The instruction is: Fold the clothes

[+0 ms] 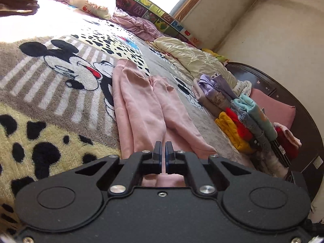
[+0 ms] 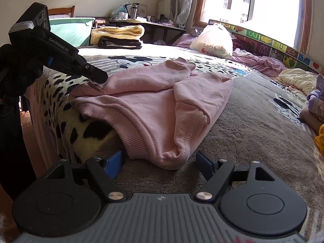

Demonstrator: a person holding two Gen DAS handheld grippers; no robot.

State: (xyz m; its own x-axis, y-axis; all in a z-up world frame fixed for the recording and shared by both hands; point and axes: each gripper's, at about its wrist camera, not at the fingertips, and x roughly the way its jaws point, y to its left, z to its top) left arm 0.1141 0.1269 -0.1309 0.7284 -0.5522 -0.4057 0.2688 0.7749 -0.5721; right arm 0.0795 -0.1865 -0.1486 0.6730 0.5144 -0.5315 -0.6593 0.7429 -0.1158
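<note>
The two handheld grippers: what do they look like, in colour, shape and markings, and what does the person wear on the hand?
Both are black. The left gripper is a long dark body with white "GenRobot.AI" lettering, a grey band and a blue part. The right gripper has blue pads, round black hubs, silver screws and a ribbed grey plate. The hand wears a black glove.

Bare blanket (image 2: 253, 125) right of the pink sweatshirt (image 2: 162, 101) — folded stack (image 1: 239, 119) and wall (image 1: 273, 30) beyond.
</note>
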